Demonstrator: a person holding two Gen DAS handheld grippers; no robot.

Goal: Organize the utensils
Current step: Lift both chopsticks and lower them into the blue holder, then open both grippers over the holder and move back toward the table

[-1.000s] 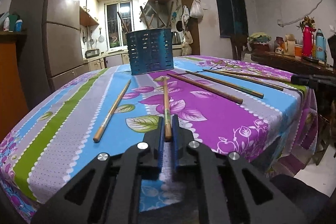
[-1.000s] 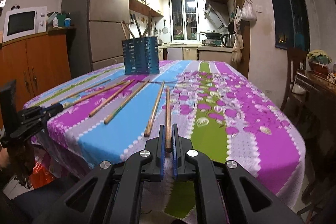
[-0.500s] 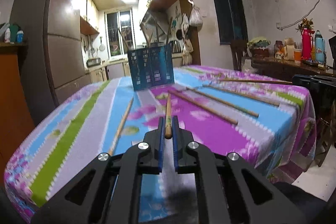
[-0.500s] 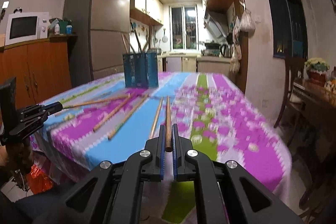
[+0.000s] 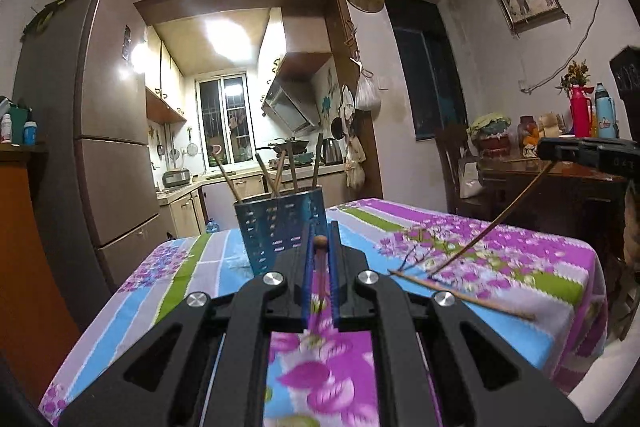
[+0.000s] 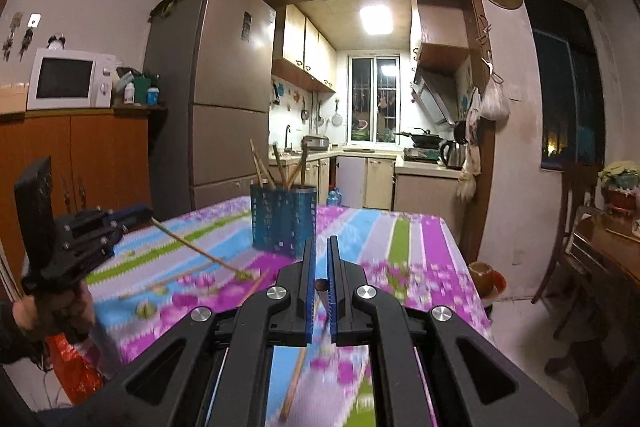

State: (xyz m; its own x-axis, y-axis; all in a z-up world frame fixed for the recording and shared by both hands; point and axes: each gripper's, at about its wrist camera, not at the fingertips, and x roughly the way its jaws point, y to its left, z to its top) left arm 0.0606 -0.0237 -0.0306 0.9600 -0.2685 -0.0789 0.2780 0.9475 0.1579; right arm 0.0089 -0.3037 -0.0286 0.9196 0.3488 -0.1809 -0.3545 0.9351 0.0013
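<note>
Above the flowered tablecloth, both grippers are raised with a chopstick apiece, which suits a carry toward the blue perforated holder standing upright at the far middle of the table. The left gripper has its jaws nearly closed on a brown chopstick, whose rounded butt end shows between the blue pads while the rest slopes down and away; seen from the right wrist view, that stick runs from the left gripper's tip down to the cloth, so its far end seems to be touching or just clearing the table. The right gripper is likewise pinched almost shut on a second chopstick, gripped near its end so that the long part hangs below the jaws. Holding each stick by one end probably leaves the free length ready to be tipped into the holder, which already contains several sticks leaning outward against its rim. More loose chopsticks lie flat on the cloth near the right edge, well apart from the holder, so the tidying looks only partly done. Motion blur softens the cloth, and how firmly either stick sits cannot be told.
</note>
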